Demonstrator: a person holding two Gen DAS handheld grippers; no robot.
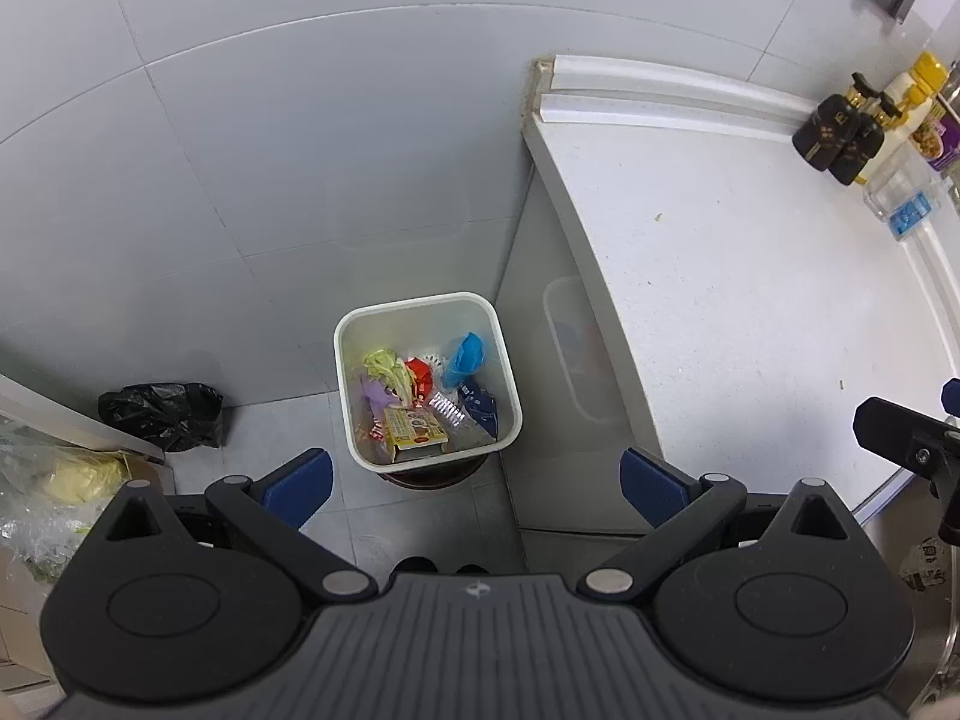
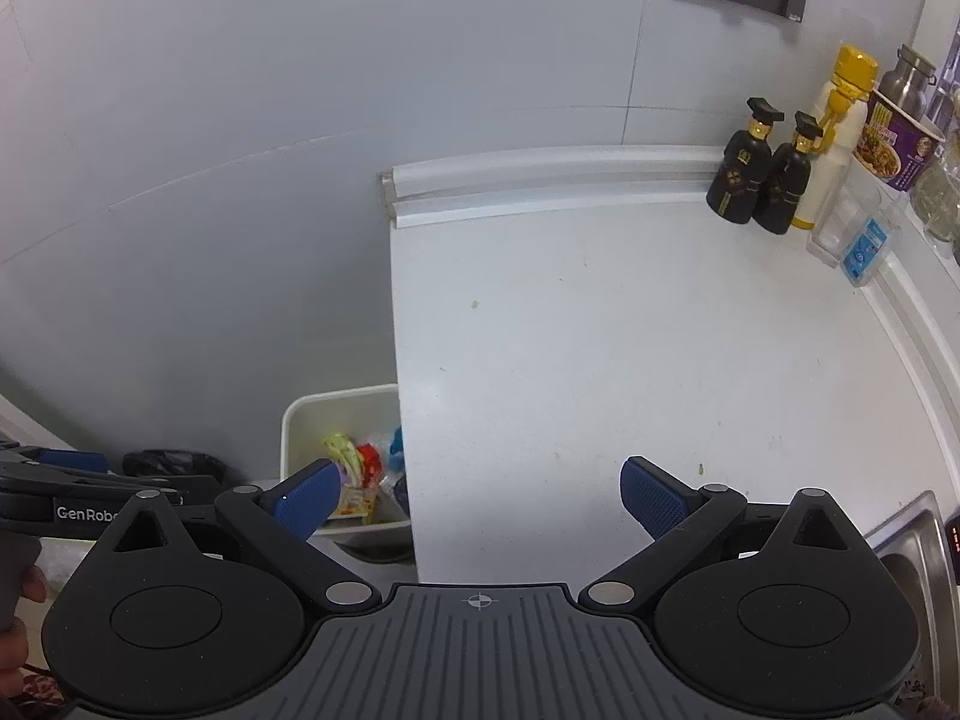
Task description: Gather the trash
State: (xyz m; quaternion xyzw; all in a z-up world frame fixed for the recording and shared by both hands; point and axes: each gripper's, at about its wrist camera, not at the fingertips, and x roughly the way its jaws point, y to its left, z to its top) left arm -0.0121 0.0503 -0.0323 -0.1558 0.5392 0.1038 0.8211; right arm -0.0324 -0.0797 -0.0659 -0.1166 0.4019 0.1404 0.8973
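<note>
Both fingers pairs spread wide, nothing held: left gripper (image 1: 477, 480) above bin (image 1: 360, 324), right gripper (image 2: 477, 495) over counter (image 2: 600, 330). Small crumbs may be missed.

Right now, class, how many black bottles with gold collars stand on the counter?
2. One black bottle stands by the back wall ledge; the second black bottle stands touching its right side, beside the yellow-capped bottle. Others could hide behind.

White bin, bright trash

The bin (image 1: 427, 381) is white, with a blue bag (image 1: 467, 355), red wrapper (image 1: 420, 377) and yellow box (image 1: 415, 433) inside. The table (image 2: 630, 360) is white. Two bottles (image 2: 759, 180) are black with gold.
</note>
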